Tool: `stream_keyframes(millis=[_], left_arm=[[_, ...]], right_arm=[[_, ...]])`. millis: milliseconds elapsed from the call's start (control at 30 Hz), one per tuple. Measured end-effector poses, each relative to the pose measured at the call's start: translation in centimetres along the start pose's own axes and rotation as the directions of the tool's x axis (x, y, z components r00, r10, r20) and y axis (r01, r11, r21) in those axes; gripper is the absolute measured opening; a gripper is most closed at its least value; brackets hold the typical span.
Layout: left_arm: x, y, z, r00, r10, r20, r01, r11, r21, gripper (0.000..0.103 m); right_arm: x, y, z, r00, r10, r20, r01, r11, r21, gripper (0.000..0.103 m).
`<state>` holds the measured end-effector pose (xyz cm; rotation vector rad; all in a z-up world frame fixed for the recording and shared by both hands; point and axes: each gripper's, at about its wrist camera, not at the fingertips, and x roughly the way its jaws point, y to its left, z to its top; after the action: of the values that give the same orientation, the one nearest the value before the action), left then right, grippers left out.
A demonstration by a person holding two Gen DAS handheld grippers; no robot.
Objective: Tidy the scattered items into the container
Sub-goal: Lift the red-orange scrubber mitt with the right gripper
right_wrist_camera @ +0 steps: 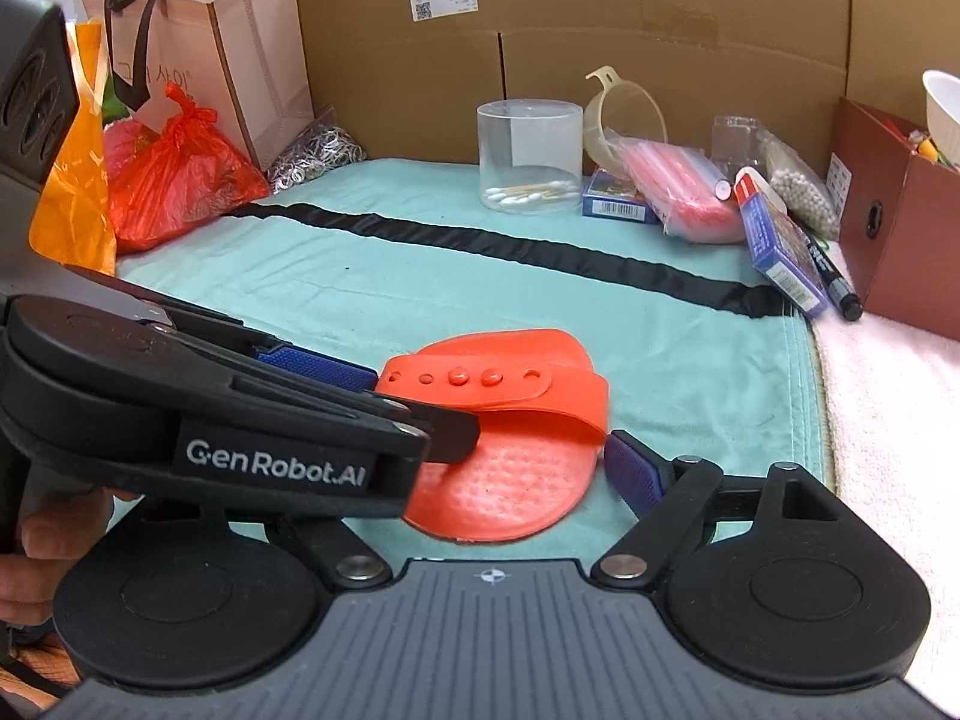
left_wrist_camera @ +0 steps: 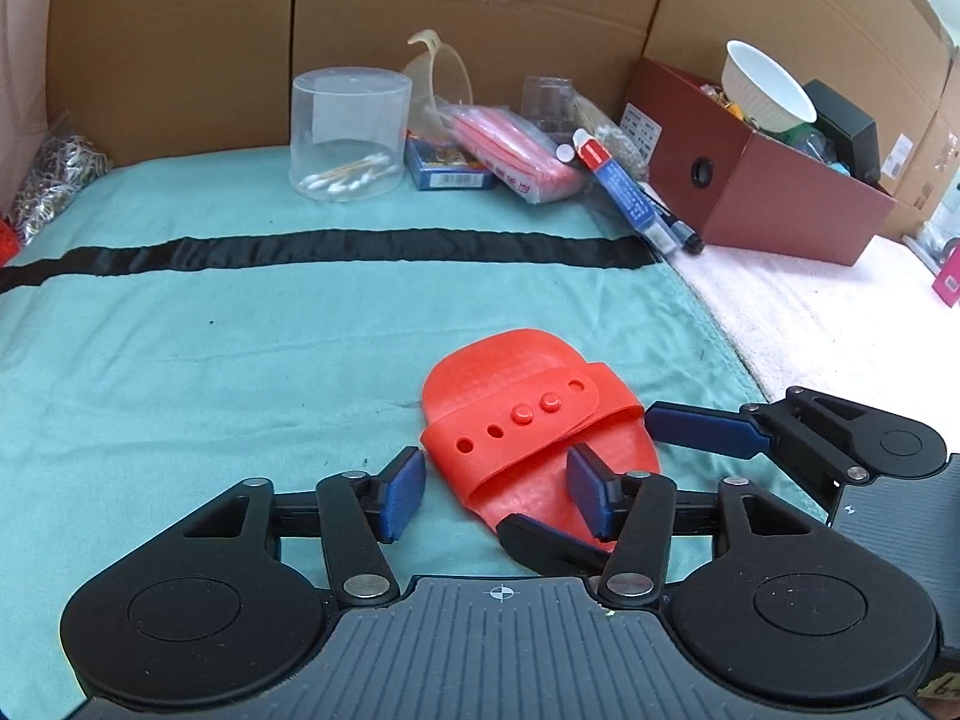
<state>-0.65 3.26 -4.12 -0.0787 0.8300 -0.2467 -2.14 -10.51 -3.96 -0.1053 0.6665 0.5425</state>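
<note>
Lying flat on the teal cloth (left_wrist_camera: 210,360), the orange rubber brush (left_wrist_camera: 528,420) with its studded strap sits between both tools. Left gripper (left_wrist_camera: 495,489) fingers apart, straddling the brush's near end, right pad over it. Right gripper (right_wrist_camera: 510,456) fingers spread wide around the brush, left finger hidden behind the other tool. Brown box (left_wrist_camera: 774,192) stands well apart at far right, white bowl (left_wrist_camera: 765,87) on top.
</note>
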Motion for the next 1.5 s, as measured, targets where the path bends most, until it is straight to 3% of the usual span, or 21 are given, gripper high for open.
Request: stream_keyframes(millis=[167, 633, 867, 1000, 1133, 1367, 1433, 1500], left_arm=[[0.3, 0.2, 0.3, 1.0, -0.001, 0.003, 0.001, 1.0, -0.005, 0.075], [0.8, 0.8, 0.9, 0.999, -0.037, -0.002, 0.037, 0.999, -0.009, 0.073], [0.8, 0.7, 0.8, 1.0, -0.03, -0.003, 0.03, 1.0, -0.006, 0.073], [0.6, 0.4, 0.8, 1.0, -0.022, -0.003, 0.022, 1.0, 0.001, 0.063], [0.0, -0.3, 1.0, 1.0, -0.023, 0.011, 0.023, 1.0, 0.01, 0.063], [-1.1, -2.9, 2.9, 0.997, -0.037, 0.064, 0.033, 0.997, 0.064, 0.063], [-1.3, -3.9, 3.7, 0.996, -0.033, 0.082, 0.026, 0.996, 0.085, 0.064], [-1.4, -4.7, 4.5, 0.994, -0.046, 0.095, 0.037, 0.995, 0.096, 0.064]], right_arm=[[0.6, -0.2, 0.1, 1.0, -0.013, 0.007, 0.013, 1.0, 0.002, 0.09], [1.9, -0.1, 0.4, 1.0, -0.015, 0.008, 0.015, 1.0, -0.013, 0.096], [1.7, 0.0, 0.4, 1.0, -0.003, 0.011, 0.004, 1.0, -0.018, 0.092], [1.3, 0.3, 0.4, 1.0, -0.01, 0.014, 0.011, 1.0, -0.023, 0.092], [0.6, 0.2, 0.4, 0.999, -0.017, 0.027, 0.018, 1.0, -0.024, 0.091], [-1.6, -1.0, 1.5, 0.994, -0.058, 0.091, 0.059, 0.998, -0.01, 0.091], [-2.4, -1.7, 1.9, 0.99, -0.082, 0.115, 0.084, 0.996, -0.007, 0.085], [-3.1, -2.5, 2.4, 0.986, -0.097, 0.135, 0.097, 0.995, 0.006, 0.085]])
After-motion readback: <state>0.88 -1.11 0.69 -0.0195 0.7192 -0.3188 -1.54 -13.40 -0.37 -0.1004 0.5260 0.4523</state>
